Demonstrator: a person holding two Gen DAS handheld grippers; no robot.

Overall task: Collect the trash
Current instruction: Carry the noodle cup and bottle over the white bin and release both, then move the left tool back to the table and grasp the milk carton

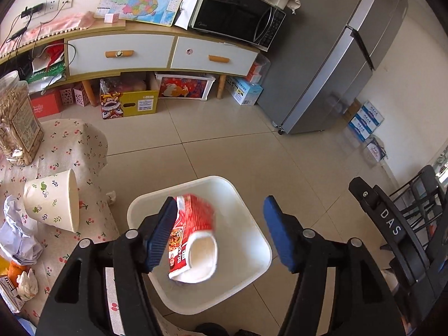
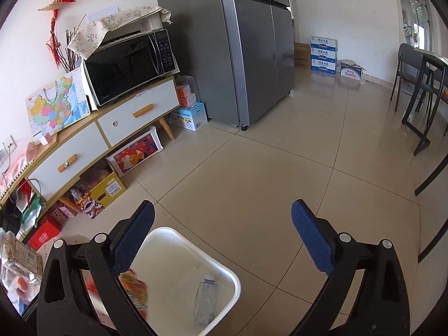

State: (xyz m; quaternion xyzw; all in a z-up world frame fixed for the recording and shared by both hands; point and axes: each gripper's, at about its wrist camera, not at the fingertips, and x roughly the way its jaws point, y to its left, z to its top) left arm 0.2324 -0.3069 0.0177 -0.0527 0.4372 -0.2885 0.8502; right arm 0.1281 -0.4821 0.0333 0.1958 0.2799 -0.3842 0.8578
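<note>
A white trash bin [image 1: 249,212] stands on the floor beside the table. My left gripper [image 1: 221,232] is open above it. A red instant-noodle cup [image 1: 193,235], motion-blurred, is in the air just off the left pad, over the bin's mouth. In the right wrist view the bin [image 2: 224,268] holds a clear plastic bottle [image 2: 205,299], and the blurred red cup [image 2: 134,288] shows at its left. My right gripper [image 2: 224,238] is open and empty above the bin's far rim. On the table lie a tipped paper cup [image 1: 53,201], crumpled paper [image 1: 19,235] and a tissue [image 1: 26,282].
The table with a cherry-print cloth [image 1: 70,151] carries a clear snack jar [image 1: 16,120]. A low cabinet [image 1: 156,53] with a microwave [image 1: 238,16] stands at the wall, boxes beneath. A grey fridge [image 1: 330,56] is to the right. Black chairs [image 2: 420,89] stand far right.
</note>
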